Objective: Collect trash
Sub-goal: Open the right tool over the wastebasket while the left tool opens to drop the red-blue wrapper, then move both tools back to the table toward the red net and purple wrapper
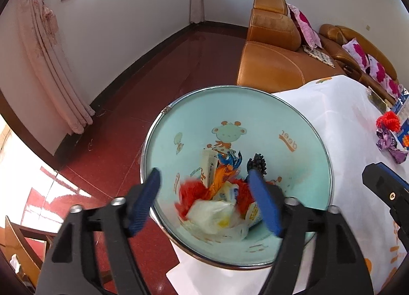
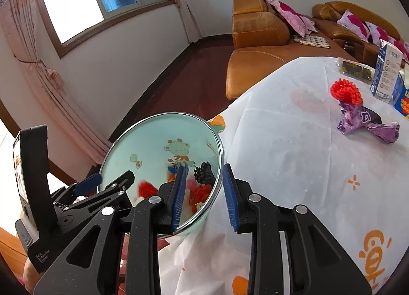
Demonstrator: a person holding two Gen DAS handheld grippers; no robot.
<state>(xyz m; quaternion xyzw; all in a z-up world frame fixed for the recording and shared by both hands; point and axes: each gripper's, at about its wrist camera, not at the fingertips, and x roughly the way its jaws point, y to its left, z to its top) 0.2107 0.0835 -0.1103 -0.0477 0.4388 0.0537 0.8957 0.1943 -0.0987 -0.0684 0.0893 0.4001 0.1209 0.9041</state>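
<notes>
A mint-green trash bin (image 1: pixel 301 126) with a cartoon deer print stands beside the table, and also shows in the right wrist view (image 2: pixel 153 136). It holds several wrappers, a white plastic bag (image 1: pixel 214 213), red fluff and a black object. My left gripper (image 1: pixel 207 200) is open and empty right above the bin's mouth. My right gripper (image 2: pixel 204 192) is open and empty, its jaws either side of the bin's near rim at the table edge. On the table lie a crumpled purple wrapper (image 2: pixel 368 123) and a red knitted ball (image 2: pixel 346 91).
The table has a white cloth (image 2: pixel 294 154) with orange prints. Blue-and-white boxes (image 2: pixel 387 72) and a dark packet (image 2: pixel 355 69) stand at its far right. An orange leather sofa (image 2: pixel 258 39) with pink cushions is behind. The floor (image 1: pixel 153 95) is red.
</notes>
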